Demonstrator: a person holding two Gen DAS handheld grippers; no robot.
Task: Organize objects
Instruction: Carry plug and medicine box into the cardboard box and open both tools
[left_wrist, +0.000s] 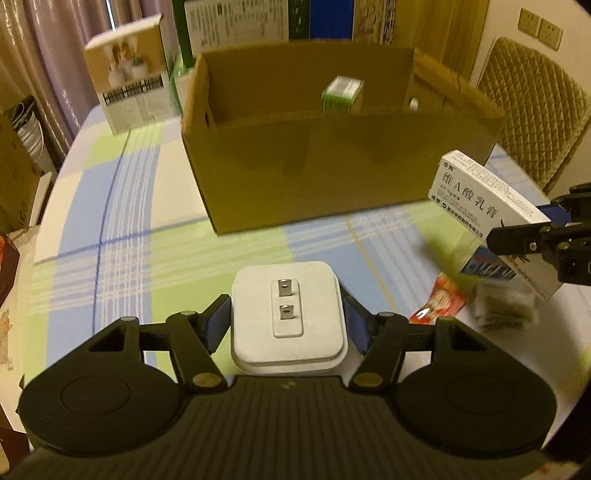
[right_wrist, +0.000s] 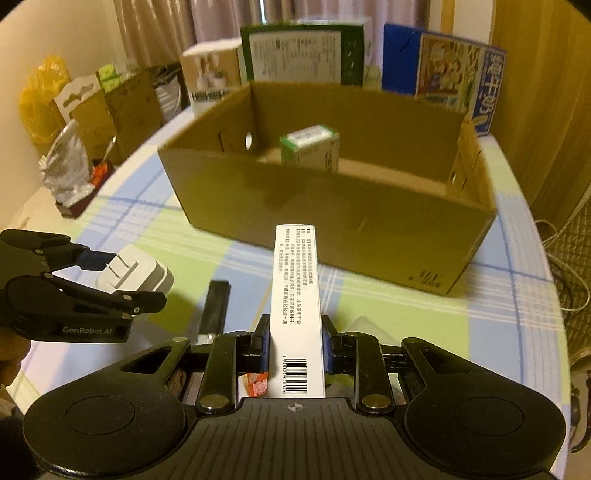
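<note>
Left hand-held gripper (left_wrist: 286, 319) clamps the rigid charger plug (left_wrist: 288, 314) by its flat sides; right hand-held gripper (right_wrist: 295, 338) clamps the medicine carton (right_wrist: 295, 295) (light, crushable)

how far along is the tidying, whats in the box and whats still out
Done: one green carton stands in the cardboard box. In hand: left gripper clamps the white charger, right gripper the medicine box. Left out: red packet, black stick.
</note>
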